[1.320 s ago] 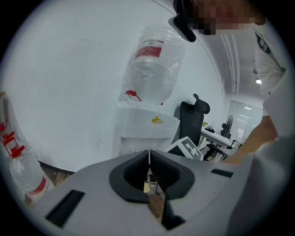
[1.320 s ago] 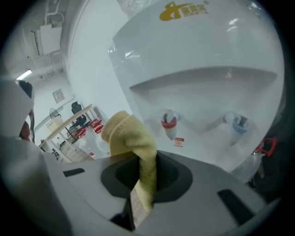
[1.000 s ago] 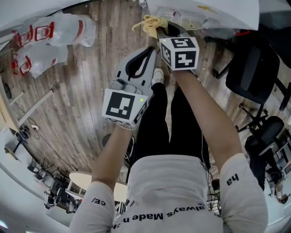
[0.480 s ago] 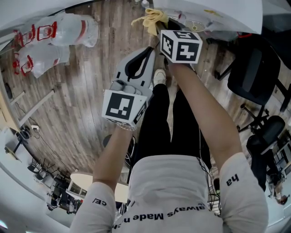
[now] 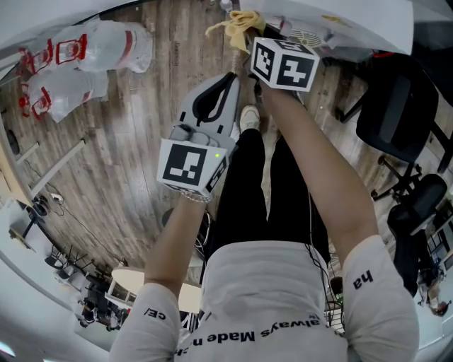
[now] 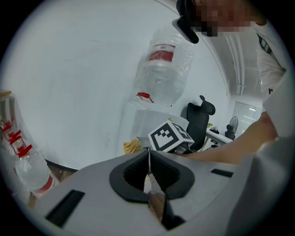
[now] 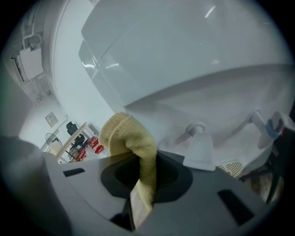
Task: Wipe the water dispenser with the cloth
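Note:
The white water dispenser fills the top of the head view, and its front and taps loom close in the right gripper view. My right gripper is shut on a yellow cloth, which bulges out above the jaws. That cloth is held up at the dispenser's lower front, beside the drip grille. My left gripper hangs lower and to the left, shut with nothing between its jaws. From the left gripper I see the dispenser's bottle and the cloth.
Empty water jugs with red labels lie on the wooden floor at left. Black office chairs stand at right. The person's legs and a shoe are below the grippers. A blue-tipped tap sits at the dispenser's right.
My right gripper has carried the cloth upward in the head view, closer against the dispenser. The left gripper has hardly moved.

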Available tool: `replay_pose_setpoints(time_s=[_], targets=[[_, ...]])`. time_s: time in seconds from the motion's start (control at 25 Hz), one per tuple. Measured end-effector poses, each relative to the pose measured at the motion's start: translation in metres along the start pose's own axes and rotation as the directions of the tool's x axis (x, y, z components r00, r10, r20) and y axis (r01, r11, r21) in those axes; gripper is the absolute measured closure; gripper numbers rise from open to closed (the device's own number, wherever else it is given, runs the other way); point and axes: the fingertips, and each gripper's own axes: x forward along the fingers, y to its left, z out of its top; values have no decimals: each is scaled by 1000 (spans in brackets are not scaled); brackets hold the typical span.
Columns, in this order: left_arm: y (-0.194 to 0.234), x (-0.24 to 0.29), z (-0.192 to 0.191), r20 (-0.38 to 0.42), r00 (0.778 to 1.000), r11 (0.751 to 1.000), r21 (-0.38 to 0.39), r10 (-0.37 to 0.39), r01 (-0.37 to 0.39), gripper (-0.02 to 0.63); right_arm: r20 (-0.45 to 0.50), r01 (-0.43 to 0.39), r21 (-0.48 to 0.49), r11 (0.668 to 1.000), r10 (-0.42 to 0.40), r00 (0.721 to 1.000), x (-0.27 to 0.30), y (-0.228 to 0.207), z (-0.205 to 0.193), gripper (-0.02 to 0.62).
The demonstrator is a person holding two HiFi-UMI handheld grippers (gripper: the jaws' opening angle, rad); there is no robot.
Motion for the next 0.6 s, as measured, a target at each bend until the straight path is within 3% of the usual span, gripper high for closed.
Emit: replay_pose_setpoints(time_s=[0.6], targets=[[12, 13, -15, -24, 1000, 1000, -19, 8, -9, 578, -17, 8, -38, 999, -9, 1000, 23, -13, -21, 534]])
